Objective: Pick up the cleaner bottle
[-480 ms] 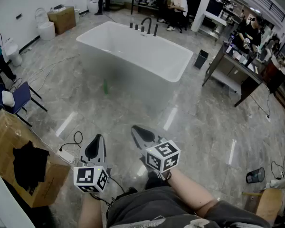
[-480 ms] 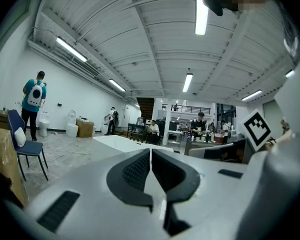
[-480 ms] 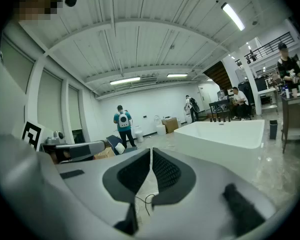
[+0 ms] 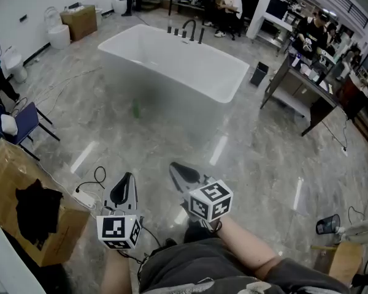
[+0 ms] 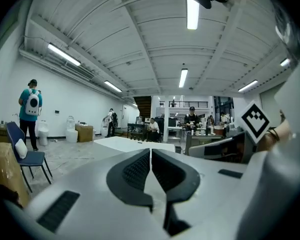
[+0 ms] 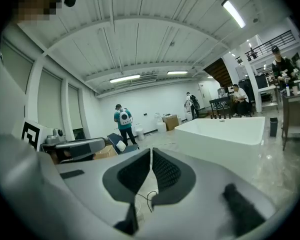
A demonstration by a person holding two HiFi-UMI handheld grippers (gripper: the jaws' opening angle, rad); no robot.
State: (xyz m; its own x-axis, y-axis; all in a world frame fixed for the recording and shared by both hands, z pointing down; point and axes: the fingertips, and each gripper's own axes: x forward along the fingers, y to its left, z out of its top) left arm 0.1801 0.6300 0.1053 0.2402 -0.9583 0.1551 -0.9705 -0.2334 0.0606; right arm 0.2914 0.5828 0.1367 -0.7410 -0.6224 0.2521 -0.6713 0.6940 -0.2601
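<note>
The cleaner bottle (image 4: 135, 110) is most likely the small green upright thing on the floor, just beside the near wall of the white bathtub (image 4: 227, 94). It stands at about 11 o'clock from the two tongs and well apart from them. It is probably there because it serves the tub, and it is free on all sides, so an approach from the near side looks clear.

The left tongs (image 4: 126, 182) and right tongs (image 4: 181, 171) are held low in front of the person, close together and pointing roughly level toward the tub. Both pairs of jaws are pressed together with nothing between them. This reads as a carrying posture before the reach, so the jaws must part before any grasp.

A cardboard box (image 4: 49, 244) sits at 8 o'clock and a cable (image 4: 89, 188) lies on the floor near the left tongs.

The bottle's label is too small to read. The marker cubes (image 4: 210, 201) bear only black-and-white square patterns, with no letters.
</note>
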